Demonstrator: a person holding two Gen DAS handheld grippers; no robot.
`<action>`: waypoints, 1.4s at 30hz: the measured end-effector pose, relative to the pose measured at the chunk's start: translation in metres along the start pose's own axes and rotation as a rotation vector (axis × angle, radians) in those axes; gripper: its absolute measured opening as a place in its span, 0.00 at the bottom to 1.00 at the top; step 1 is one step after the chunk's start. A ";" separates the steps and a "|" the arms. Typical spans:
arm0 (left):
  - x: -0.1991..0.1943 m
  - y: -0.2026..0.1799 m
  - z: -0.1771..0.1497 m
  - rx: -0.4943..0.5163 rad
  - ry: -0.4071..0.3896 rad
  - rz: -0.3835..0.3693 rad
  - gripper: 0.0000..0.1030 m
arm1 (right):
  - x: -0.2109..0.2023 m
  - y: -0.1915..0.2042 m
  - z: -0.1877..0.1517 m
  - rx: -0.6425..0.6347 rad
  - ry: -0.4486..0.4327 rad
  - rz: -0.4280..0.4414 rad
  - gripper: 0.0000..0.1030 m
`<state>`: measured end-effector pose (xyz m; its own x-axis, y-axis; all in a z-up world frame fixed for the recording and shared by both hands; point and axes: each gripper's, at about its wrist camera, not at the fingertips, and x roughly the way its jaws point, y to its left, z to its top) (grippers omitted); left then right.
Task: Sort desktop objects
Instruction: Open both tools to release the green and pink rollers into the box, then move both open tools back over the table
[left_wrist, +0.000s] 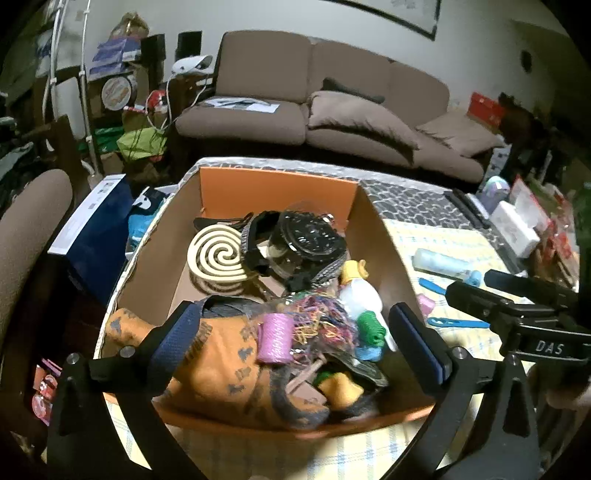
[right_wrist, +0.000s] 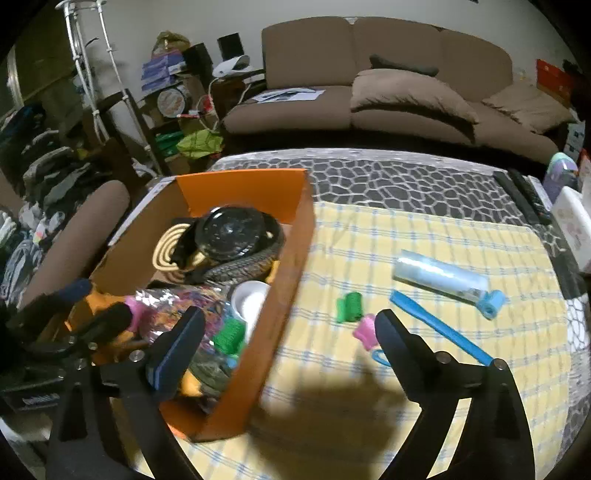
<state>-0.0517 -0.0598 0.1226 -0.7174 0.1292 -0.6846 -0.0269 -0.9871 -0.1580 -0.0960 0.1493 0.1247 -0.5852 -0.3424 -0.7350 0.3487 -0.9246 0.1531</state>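
Note:
An orange cardboard box (left_wrist: 277, 192) stands on the yellow checked cloth (right_wrist: 424, 236), full of small things. My left gripper (left_wrist: 295, 334) hangs open over its near end, above a pink hair roller (left_wrist: 275, 341), a bag of coloured rubber bands (left_wrist: 321, 321) and an orange patterned cloth (left_wrist: 229, 365); its pads press on nothing. My right gripper (right_wrist: 286, 341) is open too and straddles the box's right wall (right_wrist: 284, 295). On the cloth beyond it lie a green roller (right_wrist: 349, 306), a pink roller (right_wrist: 365, 332), a blue comb (right_wrist: 439, 326) and a clear tube of rollers (right_wrist: 439, 277).
Deeper in the box lie a cream spiral coil (left_wrist: 218, 254) and a black round object (left_wrist: 310, 232). Remote controls (right_wrist: 524, 199) and a white box (right_wrist: 574, 225) sit at the table's right edge. A brown sofa (right_wrist: 388, 92) stands behind, an armchair arm (left_wrist: 33, 218) at left.

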 end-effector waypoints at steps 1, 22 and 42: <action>-0.003 -0.001 -0.001 0.001 -0.008 -0.011 1.00 | -0.002 -0.003 -0.002 0.001 -0.001 -0.006 0.94; -0.029 -0.048 -0.088 0.096 -0.034 0.026 1.00 | -0.037 -0.060 -0.090 0.118 -0.018 -0.199 0.95; 0.033 -0.034 -0.126 -0.032 0.095 0.079 1.00 | -0.003 -0.069 -0.149 0.128 0.074 -0.279 0.95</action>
<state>0.0129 -0.0097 0.0159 -0.6471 0.0613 -0.7600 0.0504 -0.9912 -0.1228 -0.0090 0.2386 0.0173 -0.5890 -0.0640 -0.8056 0.0844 -0.9963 0.0174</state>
